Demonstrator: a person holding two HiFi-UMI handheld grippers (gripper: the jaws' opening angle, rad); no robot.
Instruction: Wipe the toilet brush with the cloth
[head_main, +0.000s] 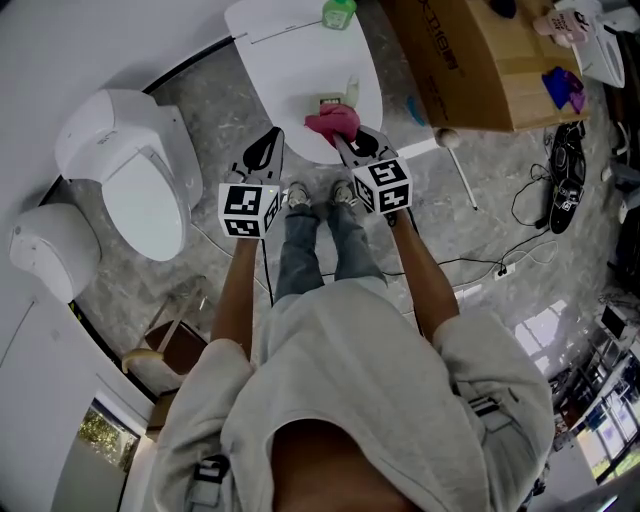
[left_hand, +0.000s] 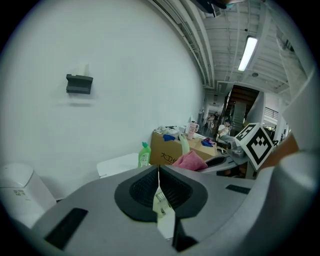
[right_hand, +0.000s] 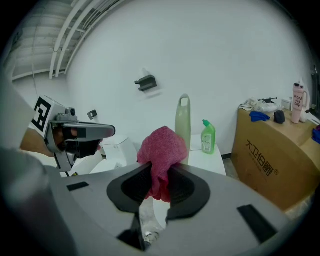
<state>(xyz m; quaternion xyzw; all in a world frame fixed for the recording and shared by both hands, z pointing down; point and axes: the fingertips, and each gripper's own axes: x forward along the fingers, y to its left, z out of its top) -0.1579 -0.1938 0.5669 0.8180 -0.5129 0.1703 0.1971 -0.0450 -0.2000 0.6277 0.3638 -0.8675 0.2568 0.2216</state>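
Note:
The toilet brush (head_main: 351, 91) has a pale green handle and stands upright in its holder on the white table (head_main: 282, 60). My right gripper (head_main: 347, 140) is shut on a pink cloth (head_main: 334, 122), held just in front of the brush. In the right gripper view the cloth (right_hand: 162, 150) bulges up from between the jaws, with the brush handle (right_hand: 183, 120) right behind it. My left gripper (head_main: 271, 142) hovers at the table's near edge, left of the cloth, jaws shut on nothing. In the left gripper view (left_hand: 158, 172) the cloth (left_hand: 190, 161) and handle (left_hand: 184, 142) lie ahead to the right.
A green bottle (head_main: 338, 12) stands at the table's far end. A cardboard box (head_main: 470, 60) with small items sits to the right. A white toilet (head_main: 140, 170) stands at the left by the wall. Cables (head_main: 530, 205) trail over the marble floor.

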